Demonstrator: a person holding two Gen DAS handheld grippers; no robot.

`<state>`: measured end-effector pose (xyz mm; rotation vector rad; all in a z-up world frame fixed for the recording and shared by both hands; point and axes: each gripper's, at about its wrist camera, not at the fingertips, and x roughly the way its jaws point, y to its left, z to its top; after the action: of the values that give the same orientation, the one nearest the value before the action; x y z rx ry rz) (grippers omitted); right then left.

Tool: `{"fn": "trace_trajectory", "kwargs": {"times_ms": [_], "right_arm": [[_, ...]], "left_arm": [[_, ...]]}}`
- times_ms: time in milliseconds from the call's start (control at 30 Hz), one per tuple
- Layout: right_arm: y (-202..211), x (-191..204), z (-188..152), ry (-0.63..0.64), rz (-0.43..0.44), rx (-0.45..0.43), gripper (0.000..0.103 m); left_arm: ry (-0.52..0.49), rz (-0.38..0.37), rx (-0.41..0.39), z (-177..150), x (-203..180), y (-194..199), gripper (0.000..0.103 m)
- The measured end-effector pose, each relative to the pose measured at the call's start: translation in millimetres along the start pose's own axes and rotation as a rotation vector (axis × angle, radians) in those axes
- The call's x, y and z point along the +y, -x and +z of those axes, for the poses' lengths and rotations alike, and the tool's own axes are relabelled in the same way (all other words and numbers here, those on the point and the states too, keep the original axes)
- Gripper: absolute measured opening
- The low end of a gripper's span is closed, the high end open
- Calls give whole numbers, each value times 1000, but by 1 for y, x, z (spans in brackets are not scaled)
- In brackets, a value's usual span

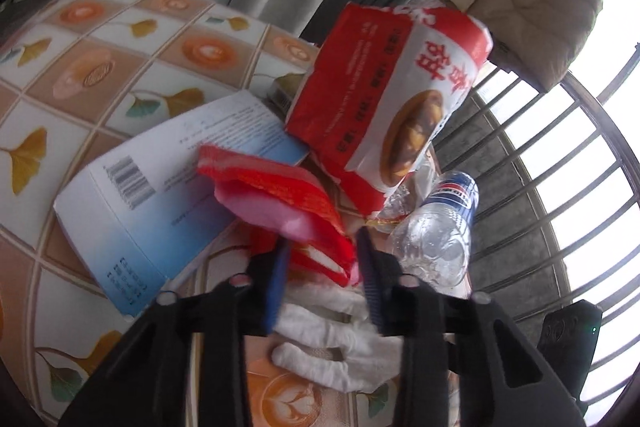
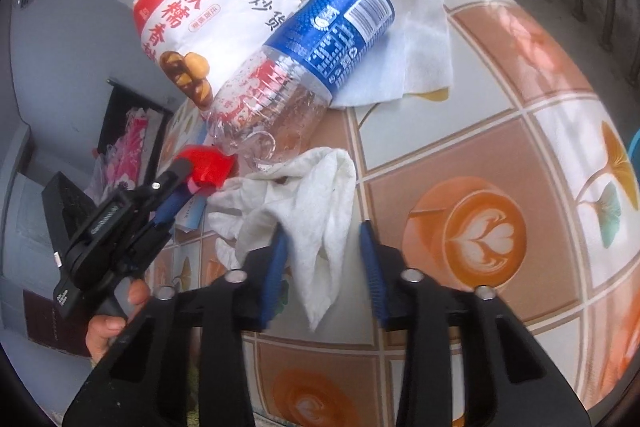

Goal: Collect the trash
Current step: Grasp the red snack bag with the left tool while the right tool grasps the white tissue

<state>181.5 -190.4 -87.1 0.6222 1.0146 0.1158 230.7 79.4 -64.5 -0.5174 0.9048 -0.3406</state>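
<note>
1. Left gripper (image 1: 322, 247) at the near end of the red wrapper (image 1: 280, 195), fingers astride its crumpled tail with a moderate gap; whether the pads already pinch the foil, cannot tell, though in the right wrist view the same gripper (image 2: 182, 183) sits right up against the red wrapper (image 2: 210, 167)
2. Right gripper (image 2: 322, 231) spread fairly wide, straddling the near corner of the crumpled white tissue (image 2: 296, 195), holding nothing; probably lined up for a pinch on the loose fold
3. Trash heaped together at the far left of the patterned table (image 2: 500, 155): clear water bottle (image 2: 316, 43) lying on its side, propped over a flat white napkin (image 2: 420, 43) and against the red-and-white snack bag (image 2: 200, 7)
4. Blue-and-white carton (image 1: 160, 187) lying flat under the wrapper, left of the snack bag (image 1: 392, 87), so likely a later pick
5. Light, floppy pieces nearest each gripper, hence sensible first targets; bottle (image 1: 436, 227) apt to roll once its props go
</note>
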Motion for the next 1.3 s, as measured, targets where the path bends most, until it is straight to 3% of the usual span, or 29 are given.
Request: {"fn": "trace_trajectory", "kwargs": {"times_ms": [100,233,733,1300], "right_arm": [[-4,-1,-1,-4,16,19,11],[6,-4,-6,1,56,21,6],[48,12,-16,41,199,-15,4],[79,20,-28,68,272,-59,4]], "left_arm": [[5,3,9,-3,2,0,16],[-23,-1,-1,-8,-1,7,7],[-212,-22,-80,-27,-32,70,1],[-311,-48,-114,-40,-55,106,1]]}}
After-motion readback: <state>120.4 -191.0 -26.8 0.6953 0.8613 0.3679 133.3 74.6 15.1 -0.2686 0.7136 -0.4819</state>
